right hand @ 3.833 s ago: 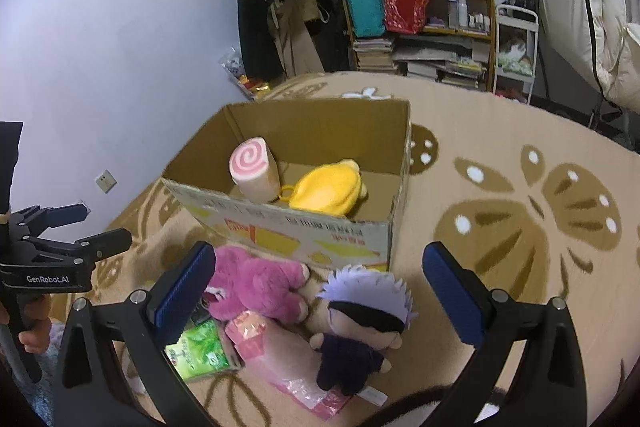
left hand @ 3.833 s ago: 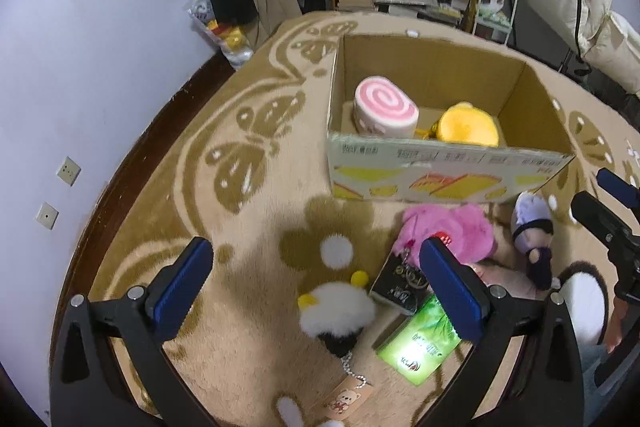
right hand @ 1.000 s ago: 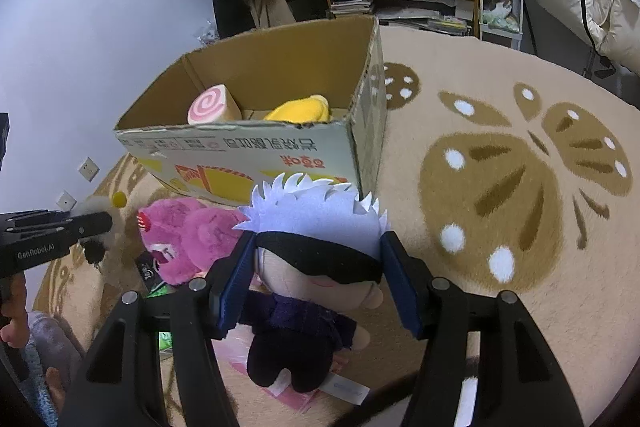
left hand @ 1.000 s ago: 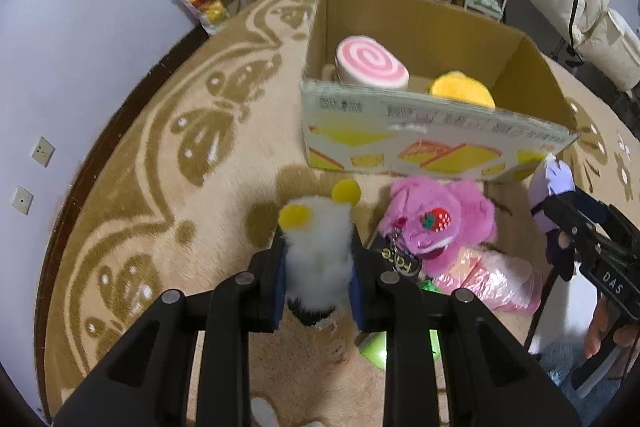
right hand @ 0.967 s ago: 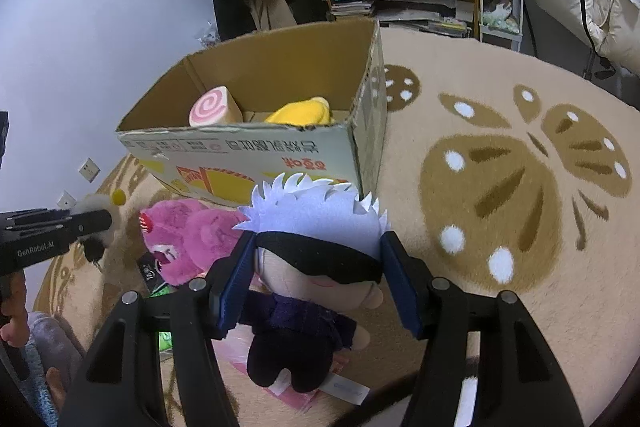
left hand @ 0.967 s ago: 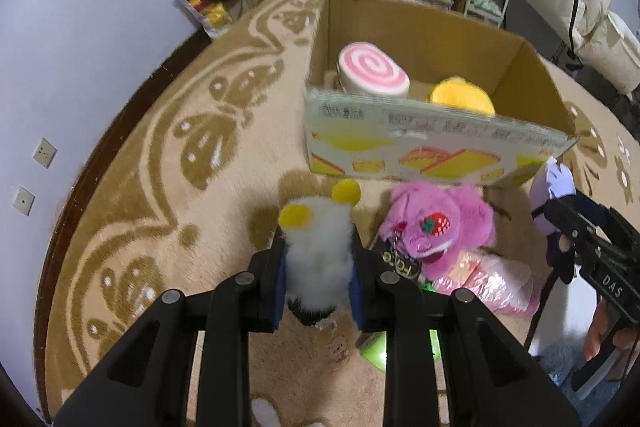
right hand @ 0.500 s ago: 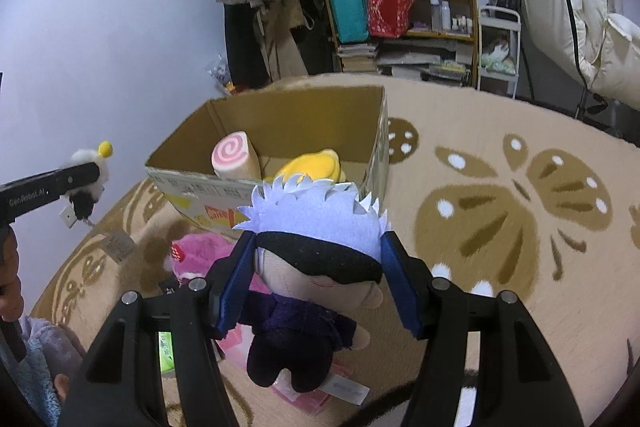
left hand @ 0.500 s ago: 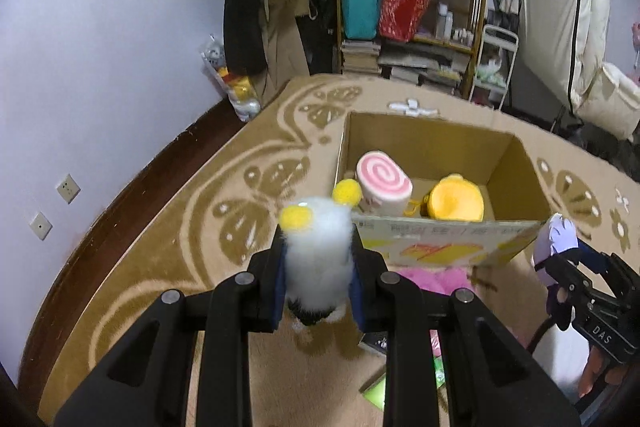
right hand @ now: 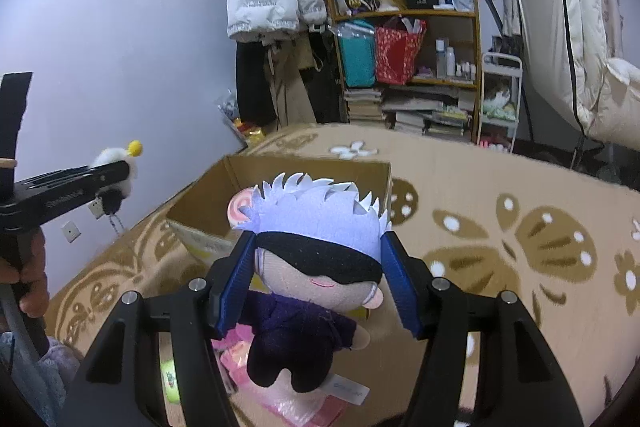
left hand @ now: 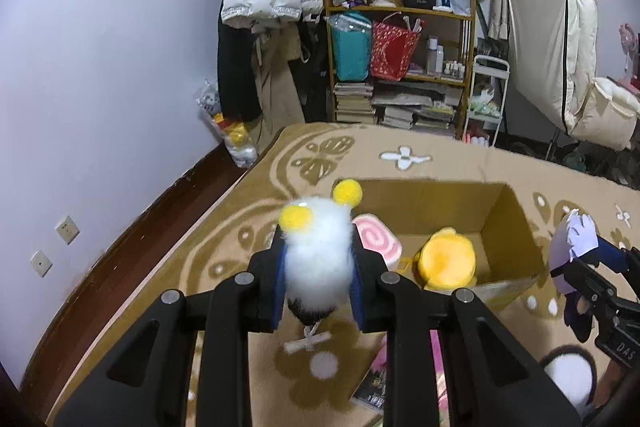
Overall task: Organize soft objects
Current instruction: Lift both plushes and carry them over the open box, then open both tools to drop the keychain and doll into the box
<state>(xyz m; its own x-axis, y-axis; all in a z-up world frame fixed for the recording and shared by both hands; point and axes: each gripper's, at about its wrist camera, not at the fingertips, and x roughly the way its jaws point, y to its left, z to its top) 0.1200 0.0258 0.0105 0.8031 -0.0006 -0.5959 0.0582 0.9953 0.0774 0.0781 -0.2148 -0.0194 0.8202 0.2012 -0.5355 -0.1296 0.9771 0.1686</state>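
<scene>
Tongs on the left (left hand: pixel 318 277) are clenching a white fluffy plush (left hand: pixel 318 259) with yellow pompoms, holding it level in the air and clear of the rug (left hand: pixel 224 255), its tag dangling just below. Ahead of them and slightly to the right, the cardboard box (left hand: pixel 516 223) is sitting open with a pink swirl roll plush (left hand: pixel 378 239) and a yellow plush (left hand: pixel 448 261) inside. Right tongs (right hand: pixel 318 279) are squeezing the head of a white-haired doll (right hand: pixel 316 263), whose dark body is hanging beneath the pads, also off the rug. A pink packet (right hand: pixel 280 393) is lying under the doll. In the right view, a hand (right hand: pixel 30 281) is gripping the left tool's handle far to the left.
</scene>
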